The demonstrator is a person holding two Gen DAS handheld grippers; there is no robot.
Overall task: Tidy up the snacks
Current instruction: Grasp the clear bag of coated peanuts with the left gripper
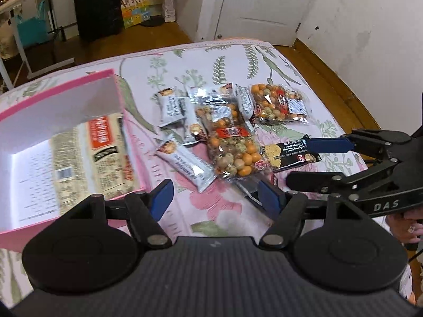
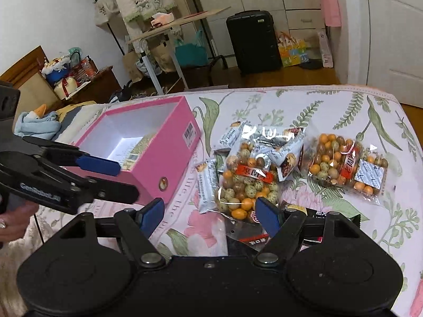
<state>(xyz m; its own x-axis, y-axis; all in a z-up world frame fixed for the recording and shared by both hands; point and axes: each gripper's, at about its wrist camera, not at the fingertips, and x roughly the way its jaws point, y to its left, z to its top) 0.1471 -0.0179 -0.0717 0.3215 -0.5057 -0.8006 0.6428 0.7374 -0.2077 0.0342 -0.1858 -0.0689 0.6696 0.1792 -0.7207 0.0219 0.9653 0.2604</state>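
A pink box stands open on the floral cloth, with a flat orange-labelled packet inside. Loose snacks lie to its right: two clear bags of coated peanuts, several white bars and a black cracker packet. My left gripper is open over bare cloth beside the box's near corner. My right gripper is open too, low over the near end of the pile; the black packet lies under its fingers, not clamped.
The cloth-covered surface ends at a rounded far edge, with wooden floor beyond. A black suitcase, a folding desk and a white door stand behind. A hand wearing a ring holds the right gripper.
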